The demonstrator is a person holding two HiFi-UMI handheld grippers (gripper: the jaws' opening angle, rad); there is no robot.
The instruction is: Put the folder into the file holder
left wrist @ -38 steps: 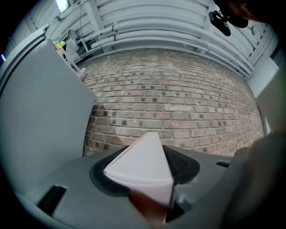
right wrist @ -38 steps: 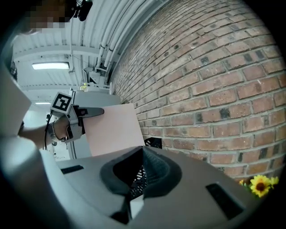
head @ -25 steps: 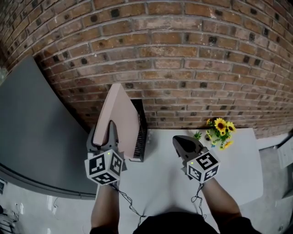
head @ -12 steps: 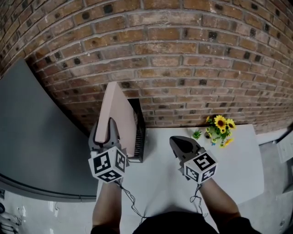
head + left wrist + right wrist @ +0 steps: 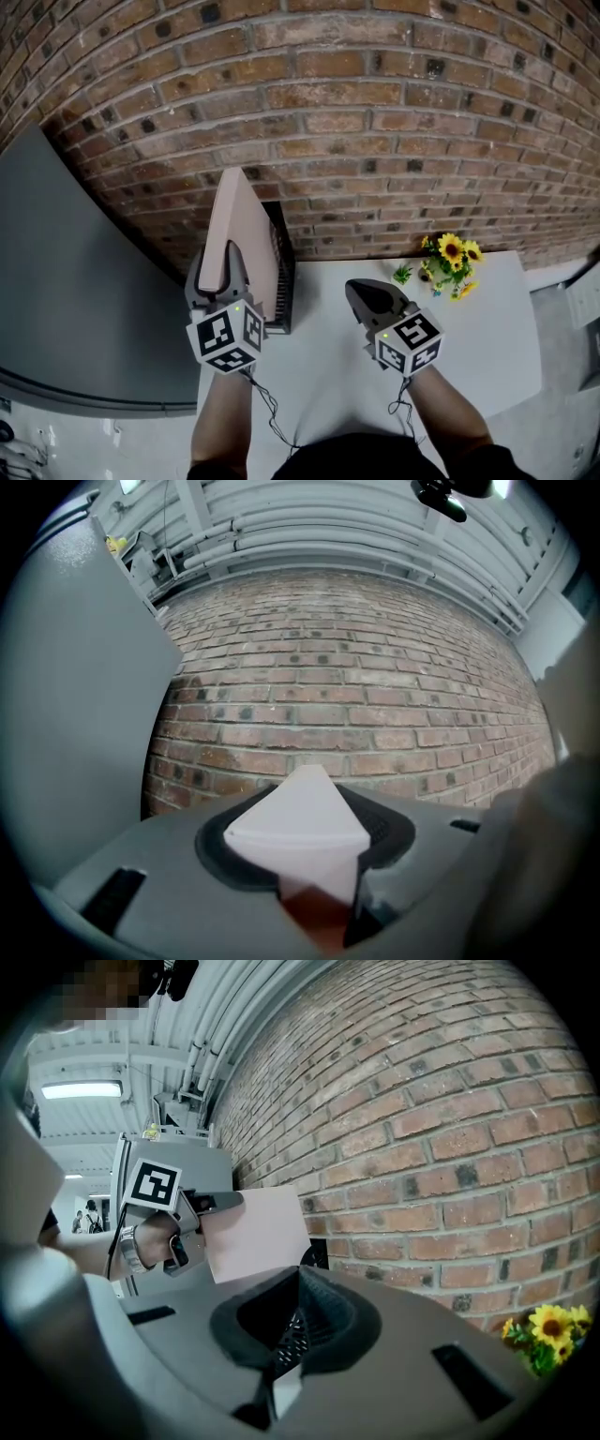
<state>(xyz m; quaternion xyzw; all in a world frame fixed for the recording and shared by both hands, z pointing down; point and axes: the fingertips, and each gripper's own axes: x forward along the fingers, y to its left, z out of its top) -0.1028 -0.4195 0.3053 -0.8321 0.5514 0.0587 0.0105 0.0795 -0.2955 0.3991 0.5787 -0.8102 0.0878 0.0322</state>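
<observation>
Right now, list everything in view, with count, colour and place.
folder: one, pink, upright at file holder
file holder: one, black mesh, table's back left
flowers: one bunch, yellow, table's back right
table: one, white, under the grippers
brick wall: one, red-brown, behind table
panel: one, grey, left of table
left gripper: one, grey, gripping folder; jaws have just been closing
right gripper: one, grey, shut and empty, over table

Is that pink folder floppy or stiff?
Probably fairly stiff: the folder stands straight, unbent, gripped only near one edge by the left gripper, whose jaws have just been closing on it. Thin and tall, it would likely tip if released outside the file holder.
</observation>
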